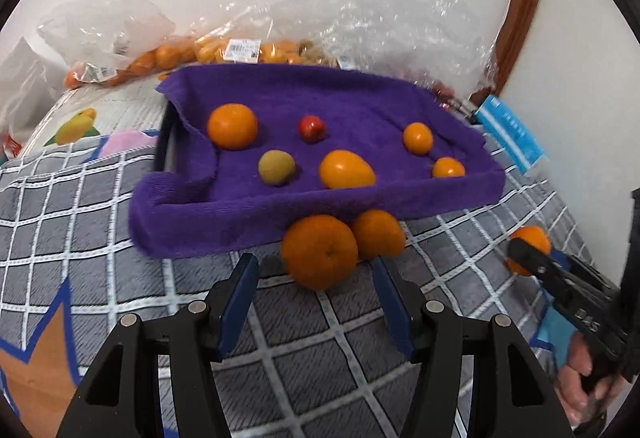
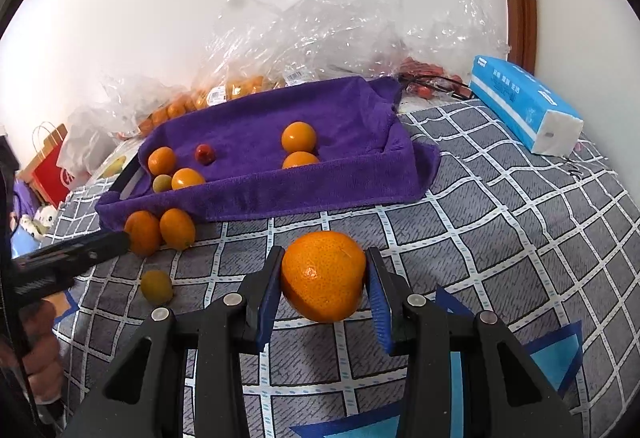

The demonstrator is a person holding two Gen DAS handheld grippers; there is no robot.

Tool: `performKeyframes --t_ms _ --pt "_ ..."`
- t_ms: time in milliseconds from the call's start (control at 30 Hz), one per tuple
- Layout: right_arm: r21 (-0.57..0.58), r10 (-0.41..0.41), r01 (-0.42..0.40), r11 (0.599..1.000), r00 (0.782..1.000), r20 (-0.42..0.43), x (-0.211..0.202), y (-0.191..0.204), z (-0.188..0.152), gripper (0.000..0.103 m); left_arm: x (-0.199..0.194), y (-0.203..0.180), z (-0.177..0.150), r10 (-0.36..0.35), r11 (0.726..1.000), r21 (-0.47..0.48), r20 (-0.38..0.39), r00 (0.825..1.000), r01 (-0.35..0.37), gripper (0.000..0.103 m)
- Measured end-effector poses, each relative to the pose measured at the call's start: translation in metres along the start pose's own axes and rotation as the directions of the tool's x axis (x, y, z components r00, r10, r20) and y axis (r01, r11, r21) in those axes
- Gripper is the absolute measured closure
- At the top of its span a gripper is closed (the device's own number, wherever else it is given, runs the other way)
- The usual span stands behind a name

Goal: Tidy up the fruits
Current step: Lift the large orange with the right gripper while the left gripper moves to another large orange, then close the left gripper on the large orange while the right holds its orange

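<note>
Right gripper (image 2: 323, 290): your fingers are clamping a mandarin (image 2: 323, 275) above the bed, ready for the purple-lined tray (image 2: 256, 194) | Left gripper (image 1: 316, 302): fingers released, empty, approaching two oranges (image 1: 319, 256) against the tray's near edge.

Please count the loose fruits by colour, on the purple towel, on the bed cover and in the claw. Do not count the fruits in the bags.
Orange: 7, with one held in the right claw
Yellow-green: 2, one on the towel, one on the cover
Red: 1
Total: 10
</note>
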State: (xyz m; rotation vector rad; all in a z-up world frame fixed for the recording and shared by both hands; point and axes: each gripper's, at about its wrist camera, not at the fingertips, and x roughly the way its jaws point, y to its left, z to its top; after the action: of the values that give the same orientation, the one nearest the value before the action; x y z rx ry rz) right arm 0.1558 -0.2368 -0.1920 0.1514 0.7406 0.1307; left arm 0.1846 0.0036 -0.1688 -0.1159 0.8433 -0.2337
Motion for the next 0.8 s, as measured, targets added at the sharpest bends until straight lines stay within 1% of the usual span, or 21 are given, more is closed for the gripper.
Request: performKeyframes --t_ms 67,133,267,300,333,367,400,500,800 --pt "0.002 0.003 -0.003 1.0 1.0 -0.001 0.0 -0.001 0.0 0.063 0.007 0.0 0.001 0.017 1.0 -0.003 -0.001 1.0 -0.017 0.046" --pt "-0.004 0.003 -0.003 1.0 1.0 -0.004 0.001 0.001 0.0 0.063 0.013 0.0 0.002 0.014 1.0 -0.005 -0.019 1.0 -0.014 0.046" --pt "-0.017 0.0 0.0 1.0 1.0 -0.012 0.003 0.003 0.0 0.063 0.015 -0.003 0.003 0.022 1.0 0.002 -0.017 1.0 -0.022 0.047" --pt "-0.018 0.002 -0.002 1.0 1.0 -0.014 0.003 0.004 0.0 0.063 0.014 -0.002 0.002 0.016 1.0 -0.002 -0.014 1.0 -0.016 0.051" --pt "-0.018 0.003 -0.003 1.0 1.0 -0.016 0.004 0.004 0.0 0.063 0.014 0.0 0.003 0.001 1.0 -0.009 -0.013 1.0 -0.002 0.058" --pt "-0.018 0.003 -0.004 1.0 1.0 -0.017 0.004 0.004 0.0 0.063 0.014 0.003 0.003 -0.03 0.999 -0.019 -0.011 0.999 0.03 0.062" --pt "-0.017 0.005 -0.005 1.0 1.0 -0.019 0.005 0.004 0.0 0.063 0.013 0.006 0.002 -0.052 0.998 -0.032 -0.008 0.999 0.051 0.062" --pt "-0.016 0.007 -0.008 1.0 1.0 -0.019 0.005 0.004 0.0 0.063 0.008 0.016 0.0 -0.093 0.992 -0.081 0.019 0.995 0.095 0.062" --pt "0.005 0.013 -0.013 1.0 1.0 -0.005 0.001 0.0 0.0 0.063 -0.011 0.017 -0.002 -0.055 0.993 -0.096 0.116 0.992 0.066 0.062"
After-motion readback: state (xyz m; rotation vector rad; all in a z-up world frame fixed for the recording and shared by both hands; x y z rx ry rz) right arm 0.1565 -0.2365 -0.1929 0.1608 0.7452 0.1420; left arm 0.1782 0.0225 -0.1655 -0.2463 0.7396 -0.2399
